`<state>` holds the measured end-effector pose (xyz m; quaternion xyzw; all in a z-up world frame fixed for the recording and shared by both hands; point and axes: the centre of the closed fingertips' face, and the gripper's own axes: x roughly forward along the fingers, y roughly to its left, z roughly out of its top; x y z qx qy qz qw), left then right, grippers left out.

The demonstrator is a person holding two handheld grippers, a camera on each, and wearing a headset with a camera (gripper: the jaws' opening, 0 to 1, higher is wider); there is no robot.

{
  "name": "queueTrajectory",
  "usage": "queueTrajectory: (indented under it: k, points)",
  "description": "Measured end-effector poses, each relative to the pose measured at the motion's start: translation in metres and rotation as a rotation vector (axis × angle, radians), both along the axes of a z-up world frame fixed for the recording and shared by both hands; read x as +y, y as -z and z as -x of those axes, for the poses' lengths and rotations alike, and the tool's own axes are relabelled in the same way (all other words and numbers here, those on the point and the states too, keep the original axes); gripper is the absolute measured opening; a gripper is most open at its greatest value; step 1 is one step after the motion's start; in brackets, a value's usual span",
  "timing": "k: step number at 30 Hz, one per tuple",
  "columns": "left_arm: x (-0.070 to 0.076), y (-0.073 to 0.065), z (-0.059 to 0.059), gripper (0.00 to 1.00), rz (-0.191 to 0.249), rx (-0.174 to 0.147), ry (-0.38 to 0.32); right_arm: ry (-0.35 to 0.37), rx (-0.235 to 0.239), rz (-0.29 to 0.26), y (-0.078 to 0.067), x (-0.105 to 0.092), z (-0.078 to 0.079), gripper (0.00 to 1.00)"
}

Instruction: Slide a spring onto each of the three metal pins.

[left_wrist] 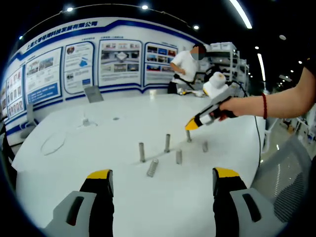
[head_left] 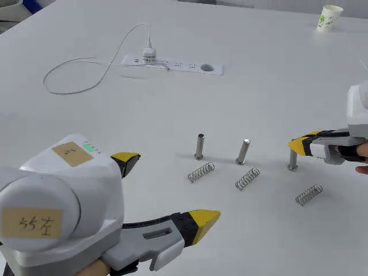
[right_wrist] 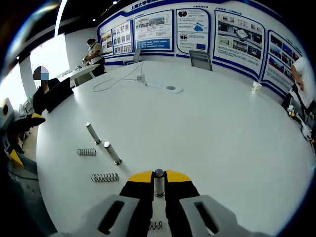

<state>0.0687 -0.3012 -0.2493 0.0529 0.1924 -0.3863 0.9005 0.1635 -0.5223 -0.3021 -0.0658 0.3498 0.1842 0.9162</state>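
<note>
Three pins (head_left: 199, 146), three loose springs (head_left: 201, 171), white table (head_left: 259, 98), far paper cup (head_left: 329, 17); left gripper (head_left: 165, 188) jaws apart; right gripper (head_left: 299, 145) clamping one pin (right_wrist: 158, 180).

Desk (head_left: 259, 109): bare and passable between left tongs (head_left: 168, 187), jaws wide apart, and the pin row.
Obstacles: left pin (head_left: 199, 146), middle pin (head_left: 243, 151), standing, gap between; left spring (head_left: 201, 172), middle spring (head_left: 247, 178), right spring (head_left: 309, 194) lying just in front; right tongs (head_left: 296, 145) clamped around right pin (head_left: 293, 162).
Rear, well apart: power strip (head_left: 172, 64), cable (head_left: 86, 69), paper cup (head_left: 329, 17).

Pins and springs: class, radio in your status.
Left gripper open, hovering clear. Right gripper shut on rightmost pin. Three springs loose on table, none threaded.
</note>
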Motion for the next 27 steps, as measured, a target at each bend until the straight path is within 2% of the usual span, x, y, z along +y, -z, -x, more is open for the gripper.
queueTrajectory:
  k: [11,16,27]
  points:
    - [-0.001,-0.001,0.000,0.84,-0.004,-0.005,0.006,0.023,-0.002,0.007,-0.001,-0.004,0.010,0.09]
    - [0.000,-0.001,0.000,0.84,-0.004,-0.008,0.003,0.016,-0.022,0.035,0.000,-0.003,0.014,0.09]
    - [0.000,-0.001,0.000,0.84,-0.006,-0.008,0.006,0.032,-0.031,0.054,0.000,-0.003,0.009,0.09]
